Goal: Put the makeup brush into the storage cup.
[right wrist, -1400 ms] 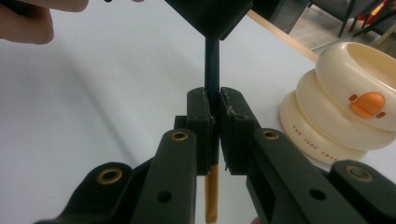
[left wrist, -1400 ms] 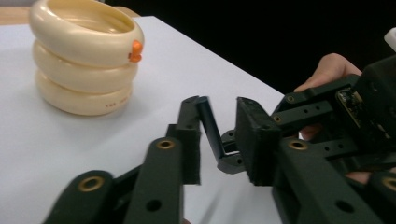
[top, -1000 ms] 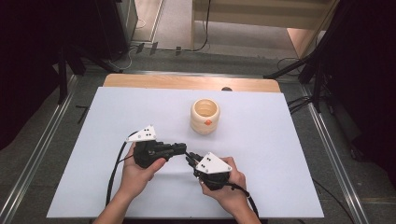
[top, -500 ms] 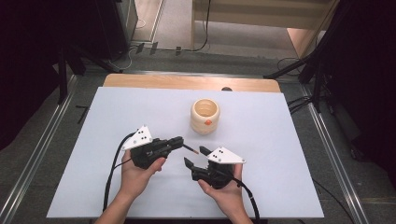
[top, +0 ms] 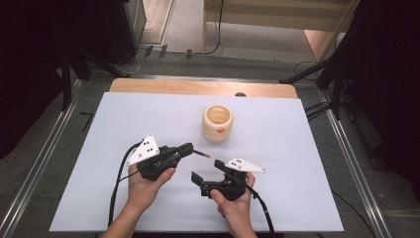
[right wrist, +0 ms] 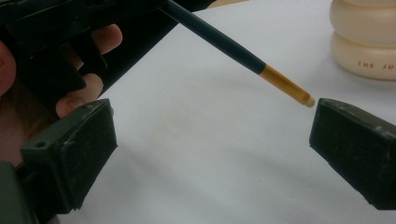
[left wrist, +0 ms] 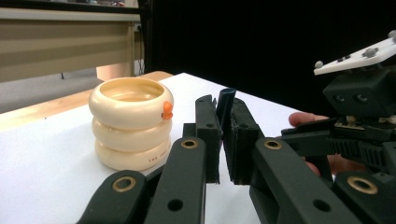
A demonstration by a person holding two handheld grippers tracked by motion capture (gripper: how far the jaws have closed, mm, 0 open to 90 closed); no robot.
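1. Your left gripper (top: 185,148) is clamped on the pencil (right wrist: 233,46), near side of the cup (top: 217,123).
2. Your right gripper (top: 205,173) has just been opening: jaws wide, nothing gripped, pencil tip just beside one.

Lettering on the cream pot

From my right hand-held gripper (right wrist: 210,154) I can read small red-brown capitals printed low on the wall of the cream ringed pot (right wrist: 364,37): "THE", then the start of a second word, "JU", which runs off the picture's edge. From my left hand-held gripper (left wrist: 219,135) I see the same pot (left wrist: 130,123) with a short line of small dark print on its lowest ring, too fine for me to read. I can make out no other text, label or number on anything else.
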